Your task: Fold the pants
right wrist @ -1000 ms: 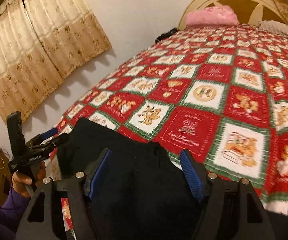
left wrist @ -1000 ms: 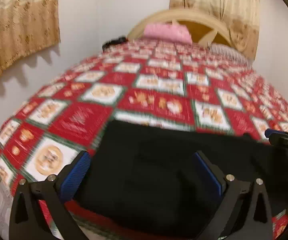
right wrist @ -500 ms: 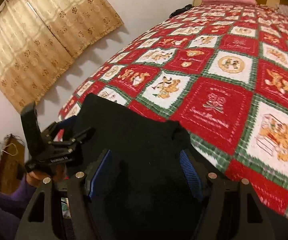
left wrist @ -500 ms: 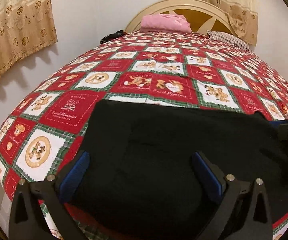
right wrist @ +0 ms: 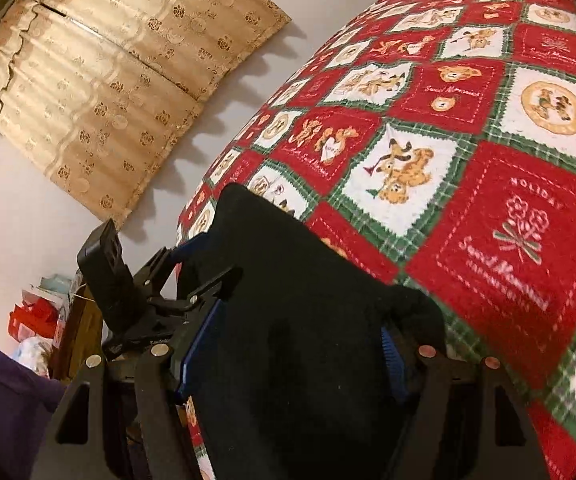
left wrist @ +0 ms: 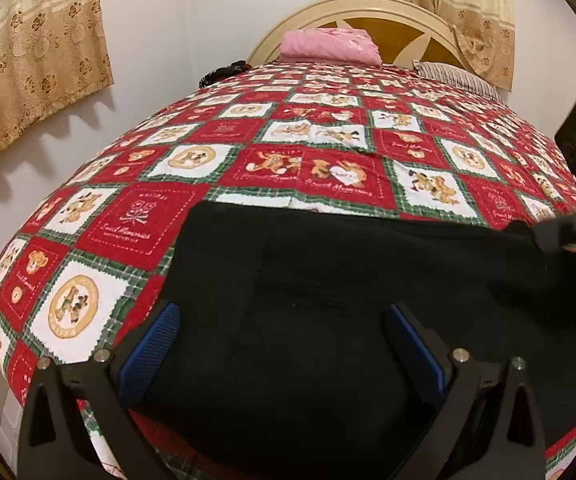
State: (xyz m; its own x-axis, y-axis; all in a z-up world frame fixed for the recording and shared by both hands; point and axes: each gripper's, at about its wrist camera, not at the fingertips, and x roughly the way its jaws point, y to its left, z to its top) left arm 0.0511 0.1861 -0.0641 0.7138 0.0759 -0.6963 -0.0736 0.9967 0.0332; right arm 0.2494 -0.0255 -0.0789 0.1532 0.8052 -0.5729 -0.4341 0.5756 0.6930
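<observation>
Black pants lie flat across the near end of the bed, on a red, white and green patchwork blanket. My left gripper is open and hovers low over the left part of the pants, fingers apart with nothing between the pads. My right gripper is open over the right end of the pants, with a bunched edge of cloth against its right finger. Each gripper shows at the edge of the other's view, the right one and the left one.
A pink folded cloth and a striped pillow lie by the headboard. A white wall and beige curtains run along the bed's left side. Clutter sits on the floor beyond the bed corner.
Both grippers have dropped lower and closer to the pants. The right wrist view has swung left and tilted, and its right finger now meets the bunched cloth edge. The pants lie still.
</observation>
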